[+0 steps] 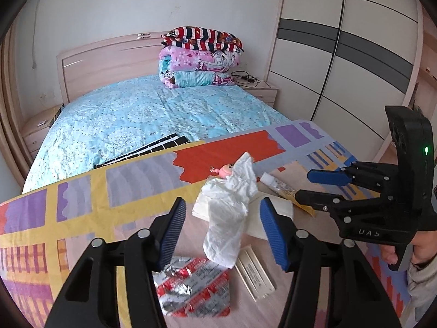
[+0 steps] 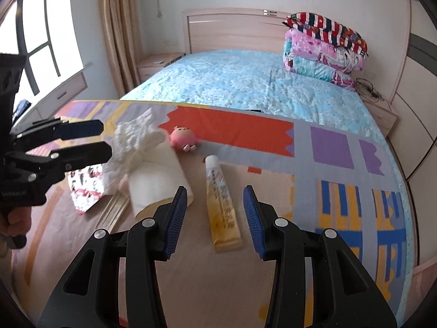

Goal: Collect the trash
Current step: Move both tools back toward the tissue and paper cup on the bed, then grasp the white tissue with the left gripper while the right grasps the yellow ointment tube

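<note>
1. My left gripper [image 1: 222,231] has its blue pads spread apart and holds nothing. It hangs over the crumpled white tissue [image 1: 230,205], which stands up between the two pads without touching them.
2. My right gripper [image 2: 215,218] is also spread and empty. The yellow tube [image 2: 222,205] lies flat on the cloth between its pads, with its cap pointing to the far edge of the bed.
3. The tissue sits on a white paper roll [image 2: 155,175] that lies on its side, just to the left of the tube.
4. Near the tissue, towards me, there is a crushed red and silver wrapper [image 1: 191,287], and beside it a flat, pale strip [image 1: 255,273]. I cannot read what it is.
5. A small pink toy [image 2: 183,138] lies behind the roll, close to the red patch of the cloth.
6. All these things rest on a patterned cloth [image 2: 333,150] with purple, red, yellow and blue blocks, spread over the near end of the bed [image 1: 131,112].
7. The bed has a light blue flowered cover, and folded quilts [image 1: 199,57] are stacked at the right corner by the wooden headboard [image 1: 109,63].
8. A wardrobe [image 1: 355,54] with sliding doors stands on the right side, a window [image 2: 35,41] with a curtain on the left.
</note>
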Demonstrator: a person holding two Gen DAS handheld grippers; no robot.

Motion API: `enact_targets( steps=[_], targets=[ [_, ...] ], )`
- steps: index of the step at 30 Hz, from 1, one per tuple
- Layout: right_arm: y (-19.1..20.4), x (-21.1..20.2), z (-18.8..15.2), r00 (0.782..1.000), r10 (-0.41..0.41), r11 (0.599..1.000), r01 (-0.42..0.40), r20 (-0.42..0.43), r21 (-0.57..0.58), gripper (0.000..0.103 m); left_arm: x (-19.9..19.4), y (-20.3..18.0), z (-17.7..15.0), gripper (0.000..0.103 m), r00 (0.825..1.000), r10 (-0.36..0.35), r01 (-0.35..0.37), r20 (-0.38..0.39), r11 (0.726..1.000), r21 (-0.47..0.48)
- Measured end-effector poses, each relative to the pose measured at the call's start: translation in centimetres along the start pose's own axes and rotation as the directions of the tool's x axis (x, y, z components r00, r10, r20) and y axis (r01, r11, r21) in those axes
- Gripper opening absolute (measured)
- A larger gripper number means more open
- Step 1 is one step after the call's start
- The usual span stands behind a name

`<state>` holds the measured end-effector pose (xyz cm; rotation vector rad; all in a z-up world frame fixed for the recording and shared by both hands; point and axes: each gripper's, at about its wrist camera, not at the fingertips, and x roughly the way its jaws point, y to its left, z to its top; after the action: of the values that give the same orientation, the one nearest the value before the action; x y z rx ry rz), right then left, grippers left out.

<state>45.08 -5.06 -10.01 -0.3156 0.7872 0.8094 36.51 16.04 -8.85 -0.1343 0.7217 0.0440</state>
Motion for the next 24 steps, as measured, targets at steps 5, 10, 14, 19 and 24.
enact_targets(
  steps=[5, 10, 14, 19, 24],
  targets=[
    [-0.6, 1.7, 0.3, 0.999, 0.038, 0.999, -0.038, -0.028, 0.006, 0.032, 0.8, 0.0, 0.1, 0.045, 0.999, -0.042, 0.042, 0.016, 0.999, 0.004],
    [-0.9, 2.5, 0.2, 0.998, 0.053, 0.999, -0.052, -0.042, 0.016, 0.031, 1.9, -0.1, 0.0, 0.033, 0.999, -0.038, 0.038, -0.008, 0.999, 0.004],
    [-0.6, 2.3, 0.0, 0.999, 0.019, 1.000, -0.020, -0.043, -0.011, 0.023, 2.2, -0.1, -0.1, 0.021, 0.999, -0.037, 0.037, -0.021, 0.999, -0.014],
    [-1.0, 1.7, -0.4, 0.998, 0.031, 0.999, -0.030, -0.047, 0.023, 0.021, 1.2, -0.5, 0.0, 0.012, 0.999, -0.034, 0.034, -0.015, 0.999, -0.007],
    [-0.7, 0.1, -0.9, 0.999, 0.025, 0.999, -0.025, -0.039, 0.025, 0.021, -1.6, -1.4, 0.1, 0.012, 1.000, -0.023, 0.023, 0.014, 1.000, 0.013]
  ],
)
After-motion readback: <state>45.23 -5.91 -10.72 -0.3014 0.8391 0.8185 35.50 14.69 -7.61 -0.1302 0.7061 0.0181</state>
